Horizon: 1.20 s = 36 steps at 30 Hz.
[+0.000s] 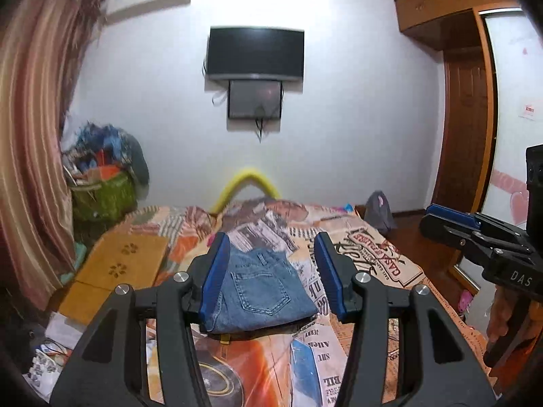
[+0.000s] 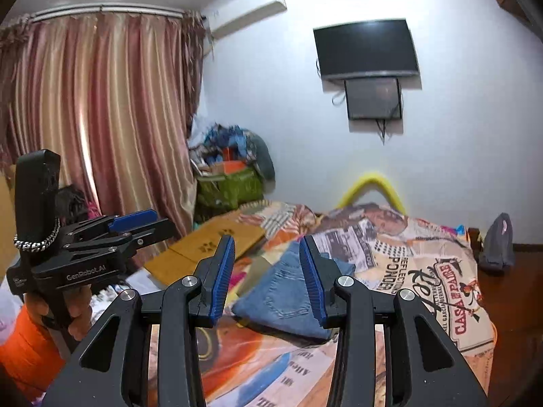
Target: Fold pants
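Blue jeans point(image 1: 261, 291) lie folded into a compact stack on the printed bedspread point(image 1: 373, 257), back pocket facing up. My left gripper point(image 1: 271, 251) hovers above and short of them, open, nothing between its blue pads. The right wrist view shows the same folded jeans point(image 2: 281, 298) lying on the bedspread point(image 2: 424, 271). My right gripper point(image 2: 267, 254) is raised over them, open with an empty gap. Each gripper appears in the other's view: the right gripper point(image 1: 441, 217) at the right edge, the left gripper point(image 2: 142, 220) at the left, held by a hand with an orange sleeve.
A flat cardboard sheet point(image 1: 125, 261) lies on the bed's left side. A green basket point(image 1: 101, 196) heaped with things stands by the curtain. A grey bag point(image 1: 380, 210) sits on the floor past the bed. A wardrobe point(image 1: 468, 135) stands at the right, a TV point(image 1: 254, 54) on the wall.
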### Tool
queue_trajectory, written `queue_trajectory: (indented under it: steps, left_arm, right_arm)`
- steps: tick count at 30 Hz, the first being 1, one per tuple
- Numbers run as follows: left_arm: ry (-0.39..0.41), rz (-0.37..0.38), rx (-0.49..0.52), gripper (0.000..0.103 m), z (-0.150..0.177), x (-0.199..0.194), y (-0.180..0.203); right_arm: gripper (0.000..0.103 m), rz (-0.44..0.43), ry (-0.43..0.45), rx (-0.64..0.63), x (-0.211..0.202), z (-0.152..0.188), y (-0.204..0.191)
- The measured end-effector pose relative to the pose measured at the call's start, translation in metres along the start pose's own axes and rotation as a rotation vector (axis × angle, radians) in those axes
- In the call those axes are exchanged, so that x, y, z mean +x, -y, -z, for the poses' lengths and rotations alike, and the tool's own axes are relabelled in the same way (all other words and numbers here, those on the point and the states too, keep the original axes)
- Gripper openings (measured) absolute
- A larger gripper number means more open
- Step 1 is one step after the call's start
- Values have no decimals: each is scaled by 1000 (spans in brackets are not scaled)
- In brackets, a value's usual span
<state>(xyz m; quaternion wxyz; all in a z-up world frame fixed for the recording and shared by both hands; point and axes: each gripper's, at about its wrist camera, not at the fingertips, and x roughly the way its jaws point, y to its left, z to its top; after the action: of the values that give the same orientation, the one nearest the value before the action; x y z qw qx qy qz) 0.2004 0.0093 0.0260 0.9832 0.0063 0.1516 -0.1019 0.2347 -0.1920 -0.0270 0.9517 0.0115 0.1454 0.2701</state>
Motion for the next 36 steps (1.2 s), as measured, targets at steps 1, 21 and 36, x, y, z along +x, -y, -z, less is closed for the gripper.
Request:
queue_trajectory:
  steps: [1,21,36]
  left_arm:
    - [16,-8,2,52,0,-12,3]
    - [144,-88,15,102,27,-81,21]
    - [132,-74,-1,102,36,-76,13]
  right_arm:
    - [37,0,11,-2,-6,0,-4]
    - [96,117,144,-37,-58,20,-48]
    - [103,152,135,-18,-64,33,-43]
